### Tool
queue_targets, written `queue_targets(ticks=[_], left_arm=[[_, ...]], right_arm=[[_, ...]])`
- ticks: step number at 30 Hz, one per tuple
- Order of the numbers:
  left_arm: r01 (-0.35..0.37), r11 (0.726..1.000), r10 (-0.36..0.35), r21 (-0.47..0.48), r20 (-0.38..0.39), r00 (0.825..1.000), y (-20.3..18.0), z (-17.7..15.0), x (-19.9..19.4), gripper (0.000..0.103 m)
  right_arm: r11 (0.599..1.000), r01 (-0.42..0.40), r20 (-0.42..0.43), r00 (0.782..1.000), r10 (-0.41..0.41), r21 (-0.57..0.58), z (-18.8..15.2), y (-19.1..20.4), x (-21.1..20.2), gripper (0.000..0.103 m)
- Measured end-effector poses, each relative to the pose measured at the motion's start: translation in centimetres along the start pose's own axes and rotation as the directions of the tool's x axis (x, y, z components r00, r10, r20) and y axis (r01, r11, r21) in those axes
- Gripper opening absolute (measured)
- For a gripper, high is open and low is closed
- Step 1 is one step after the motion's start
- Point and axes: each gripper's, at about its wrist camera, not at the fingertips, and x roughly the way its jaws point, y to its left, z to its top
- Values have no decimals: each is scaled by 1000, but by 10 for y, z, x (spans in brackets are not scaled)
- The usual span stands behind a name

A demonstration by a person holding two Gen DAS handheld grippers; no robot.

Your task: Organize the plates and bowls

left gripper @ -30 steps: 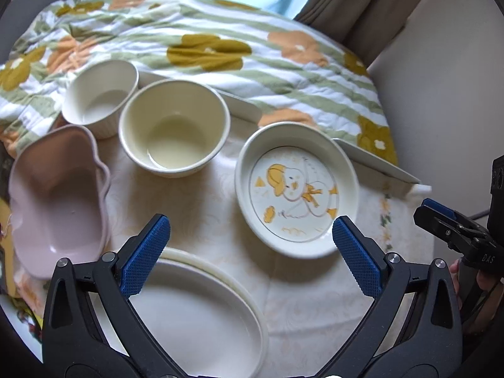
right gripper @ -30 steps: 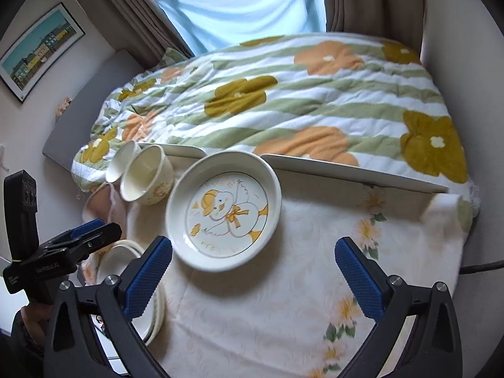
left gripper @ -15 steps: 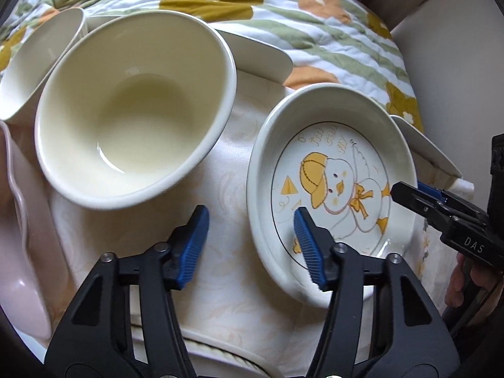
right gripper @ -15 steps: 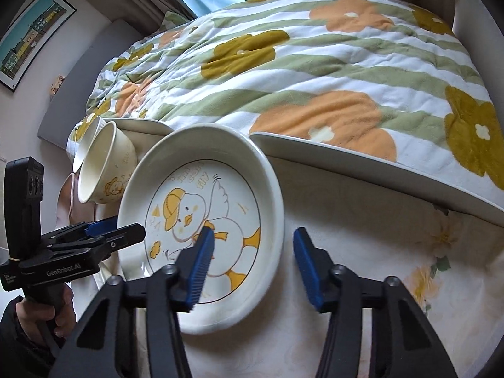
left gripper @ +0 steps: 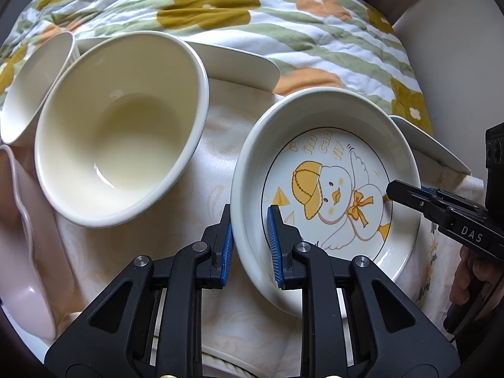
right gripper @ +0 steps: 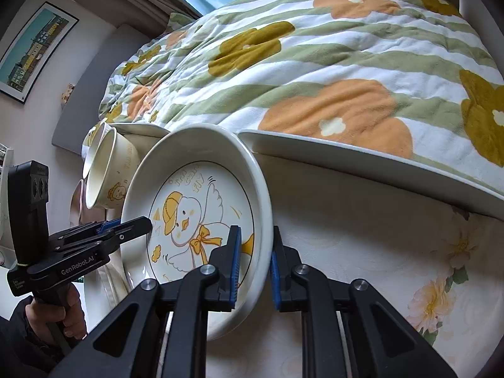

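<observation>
Both tongs just closed: left tongs and right tongs now pinch opposite rims of duck plate; lift next.

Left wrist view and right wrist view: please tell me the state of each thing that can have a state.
Duck plate: empty, gripped at two opposite rims.
Left hand-held gripper: just closed, shut on the duck plate's rim.
Right hand-held gripper: just closed, shut on the duck plate's rim.
Cream bowl: upright, empty.
Small white bowl: upright, empty.
Pink dish: empty.

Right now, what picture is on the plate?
A duck in an orange cap and bow on the plate, clearest from the left wrist.
</observation>
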Motion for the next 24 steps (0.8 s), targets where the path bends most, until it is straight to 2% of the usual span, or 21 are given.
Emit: queue_targets(ticks=[7,15,20,24], left_arm=[[7,1000,-8,15,22,1000,-7,-5,-16,18],[20,999,-23,42,69,997,-19,-17,-53,18],[40,997,-46,58,111,993,-22,-40,-86,18],[62,997,-69,48,157,985,-11,-72,-113,18]], right_arm=[[1000,-12,25,1000,12,20,-5,1,-16,16],[1000,13,71,997,-15,21,-17,18,-54,16],[1000,25,105,994,-27,15,-36,36,-83,16],[1000,21,112,993,-21,2,-55,55,-97,16]])
